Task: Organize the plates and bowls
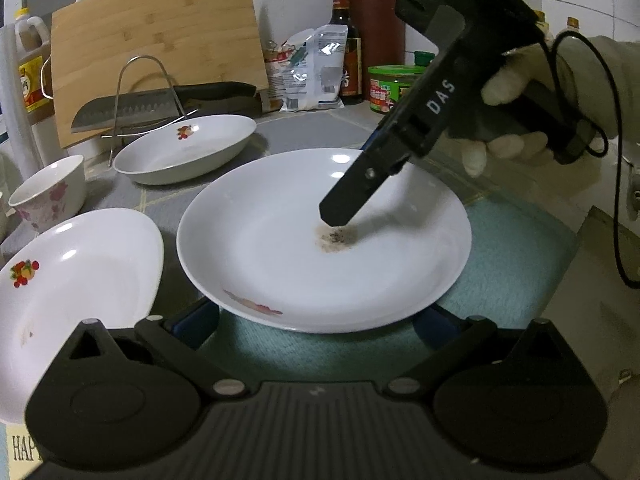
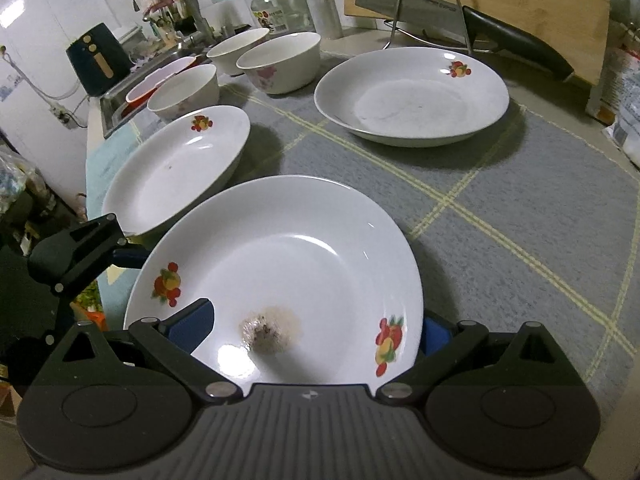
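Note:
A white fruit-print plate (image 1: 280, 240) (image 2: 288, 248) with a brown food smear sits closest to me, over the teal mat (image 1: 520, 248). My right gripper (image 2: 314, 330) straddles its rim with jaws wide apart. One finger (image 1: 340, 208) is over the inside and the blue one is under the rim. My left gripper (image 1: 316, 322) is open, with its fingers partly hidden below the plate's near edge. Two more plates (image 2: 172, 160) (image 2: 412, 96) lie on the grey cloth. Three bowls (image 2: 280, 64) (image 2: 184, 92) (image 2: 236, 50) stand behind them.
A cleaver (image 1: 128, 112) rests in a wire rack in front of a bamboo board (image 1: 160, 40). Sauce bottles (image 1: 344, 40), a green jar (image 1: 392, 88) and packets line the back wall. A sink (image 2: 132, 96) with a tap lies beyond the bowls. A gloved hand (image 1: 508, 84) holds the right gripper.

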Motion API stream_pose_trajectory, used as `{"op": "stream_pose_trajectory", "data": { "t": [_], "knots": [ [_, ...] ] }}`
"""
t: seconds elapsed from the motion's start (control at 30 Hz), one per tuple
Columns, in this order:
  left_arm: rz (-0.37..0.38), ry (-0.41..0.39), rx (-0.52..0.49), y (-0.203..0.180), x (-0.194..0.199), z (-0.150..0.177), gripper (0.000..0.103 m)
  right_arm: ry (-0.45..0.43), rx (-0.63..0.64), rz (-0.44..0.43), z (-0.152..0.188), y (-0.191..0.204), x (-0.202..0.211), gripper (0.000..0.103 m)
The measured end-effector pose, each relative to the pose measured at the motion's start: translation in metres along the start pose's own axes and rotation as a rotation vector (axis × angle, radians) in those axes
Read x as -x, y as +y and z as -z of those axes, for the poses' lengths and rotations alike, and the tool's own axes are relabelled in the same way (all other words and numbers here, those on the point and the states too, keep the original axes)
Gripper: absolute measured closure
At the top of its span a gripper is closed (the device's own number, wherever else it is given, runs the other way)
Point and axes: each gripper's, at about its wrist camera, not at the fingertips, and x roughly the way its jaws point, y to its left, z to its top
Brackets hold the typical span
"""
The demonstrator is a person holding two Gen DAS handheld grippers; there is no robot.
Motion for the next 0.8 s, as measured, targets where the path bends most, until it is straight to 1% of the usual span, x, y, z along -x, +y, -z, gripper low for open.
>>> {"op": "stream_pose_trajectory", "data": {
  "t": [0.33,0.57,0.8],
  "knots": [
    [0.011,-0.001,-0.019,-0.0009,0.0006,-0.0001,0.001,-0.001,-0.024,-0.048,-0.0061,-0.0066,-0.0019,0.0],
    [0.011,0.012,-0.027,-0.0006,0.0002,-0.0026,0.001,0.0,-0.029,-0.056,-0.0059,-0.0073,-0.0003,0.001],
    [0.023,0.018,-0.023,0.0004,0.0003,-0.0073,0.001,-0.001,-0.02,-0.04,-0.0049,-0.0062,0.0057,0.001]
  ]
}}
